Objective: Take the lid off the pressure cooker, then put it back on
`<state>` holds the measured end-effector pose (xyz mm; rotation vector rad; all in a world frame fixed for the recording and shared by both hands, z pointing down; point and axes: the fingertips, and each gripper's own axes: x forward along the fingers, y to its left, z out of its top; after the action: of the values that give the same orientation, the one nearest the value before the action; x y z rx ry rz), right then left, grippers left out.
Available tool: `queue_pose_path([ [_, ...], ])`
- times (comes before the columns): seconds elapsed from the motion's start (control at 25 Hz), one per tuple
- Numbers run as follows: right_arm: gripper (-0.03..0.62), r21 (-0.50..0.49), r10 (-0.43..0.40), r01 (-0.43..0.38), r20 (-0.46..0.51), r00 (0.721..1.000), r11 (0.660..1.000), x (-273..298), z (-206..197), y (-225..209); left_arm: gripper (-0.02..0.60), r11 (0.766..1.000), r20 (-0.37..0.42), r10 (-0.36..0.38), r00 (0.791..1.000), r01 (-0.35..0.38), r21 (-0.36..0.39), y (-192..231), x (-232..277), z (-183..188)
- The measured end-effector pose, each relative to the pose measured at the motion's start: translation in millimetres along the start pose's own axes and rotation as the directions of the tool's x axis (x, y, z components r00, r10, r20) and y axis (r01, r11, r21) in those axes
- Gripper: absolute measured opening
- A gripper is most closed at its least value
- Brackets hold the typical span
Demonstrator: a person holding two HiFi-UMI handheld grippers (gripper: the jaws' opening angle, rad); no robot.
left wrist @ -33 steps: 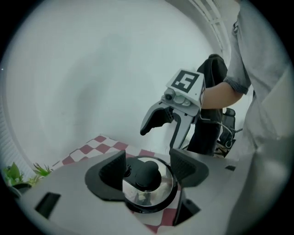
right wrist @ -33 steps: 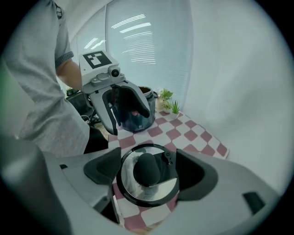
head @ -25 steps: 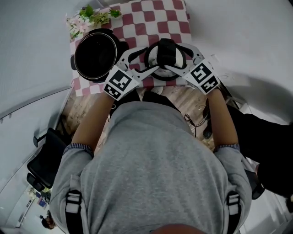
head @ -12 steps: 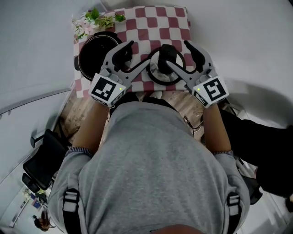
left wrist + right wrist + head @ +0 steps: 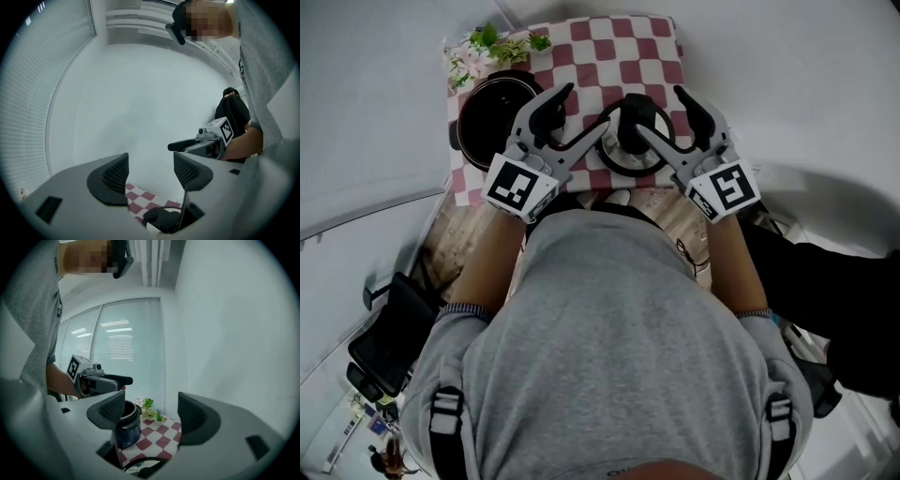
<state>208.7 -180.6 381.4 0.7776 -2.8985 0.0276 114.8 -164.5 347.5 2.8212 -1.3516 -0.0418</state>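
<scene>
The round metal lid with a black knob (image 5: 628, 157) (image 5: 159, 219) lies on the red-and-white checkered cloth (image 5: 642, 42), just to the right of the open dark pressure cooker pot (image 5: 487, 111) (image 5: 125, 427). The left gripper (image 5: 570, 120) (image 5: 150, 173) and the right gripper (image 5: 673, 120) (image 5: 152, 413) flank the lid. The jaws of both are spread wide with nothing between them. The inner jaw of each reaches close to the knob; contact cannot be confirmed. Small artificial flowers (image 5: 487, 47) stand at the far left corner of the cloth, behind the pot.
</scene>
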Motion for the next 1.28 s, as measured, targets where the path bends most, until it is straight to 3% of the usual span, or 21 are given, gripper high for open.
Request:
queue_pose_path([
  [0.88, 0.361, -0.006, -0.043, 0.043, -0.056, 0.998, 0.999, -14.2, -17.6, -8.7, 0.324, 0.999, -0.041, -0.033, 0.999, 0.033, -0.001, -3.2, 11.6, -16.9],
  [1.0, 0.362, -0.011, -0.049, 0.048, -0.080, 0.996, 0.999, -17.0, -24.5, -12.6, 0.324, 0.998, -0.071, -0.062, 0.996, 0.063, 0.016, -5.9, 17.4, -24.8],
  [1.16, 0.362, -0.004, -0.029, 0.028, -0.172, 0.985, 1.000, -19.5, -47.2, -15.5, 0.324, 0.986, -0.178, -0.153, 0.972, 0.162, 0.040, -18.5, 31.6, -51.8],
  [1.28, 0.362, -0.012, -0.005, 0.002, -0.252, 0.968, 1.000, -19.2, -67.3, -17.5, 0.324, 0.967, -0.294, -0.211, 0.932, 0.243, 0.078, -29.4, 43.4, -77.3],
])
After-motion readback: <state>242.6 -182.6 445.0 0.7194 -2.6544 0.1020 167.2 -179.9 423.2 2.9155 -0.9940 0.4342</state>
